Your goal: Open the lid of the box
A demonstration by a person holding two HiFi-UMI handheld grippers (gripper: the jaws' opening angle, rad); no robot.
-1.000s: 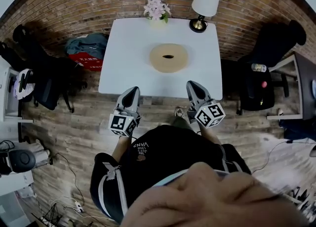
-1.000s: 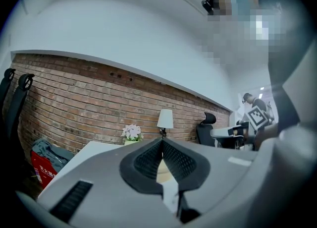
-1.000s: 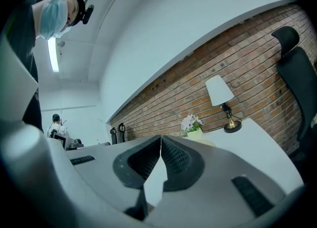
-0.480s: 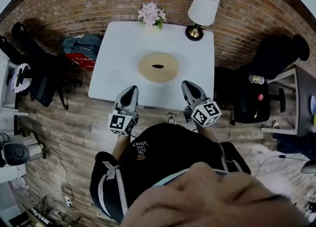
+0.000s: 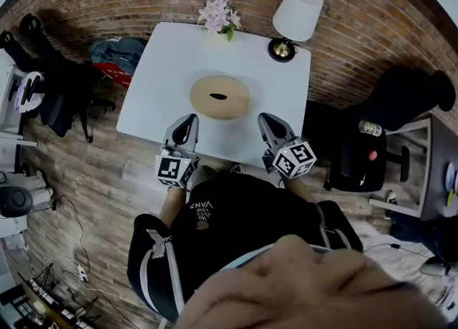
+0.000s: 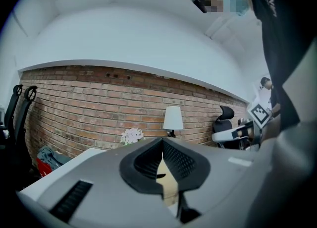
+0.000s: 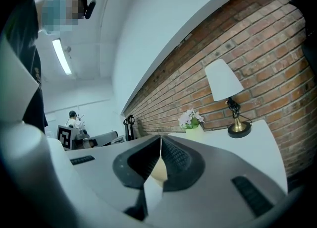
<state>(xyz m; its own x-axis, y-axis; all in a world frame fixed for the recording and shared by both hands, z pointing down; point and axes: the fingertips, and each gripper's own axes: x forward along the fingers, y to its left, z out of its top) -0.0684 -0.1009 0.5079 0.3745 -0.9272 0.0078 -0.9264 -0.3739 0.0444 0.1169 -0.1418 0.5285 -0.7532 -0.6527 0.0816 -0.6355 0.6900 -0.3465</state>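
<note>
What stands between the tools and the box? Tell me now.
Nothing visible does. Only bare table lies between the box and the left tool and right tool, both shut at the near edge. The flowers and lamp stand beyond the box, at the far edge.

Box (image 6: 167, 178): only a sliver visible past the jaws in each gripper view. Table (image 5: 172, 63): near edge partly covered by left gripper (image 5: 187, 119), right gripper (image 5: 263, 117).

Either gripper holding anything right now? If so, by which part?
Nothing is held. The left gripper and the right gripper are both shut and empty, apart from the box on the table.
</note>
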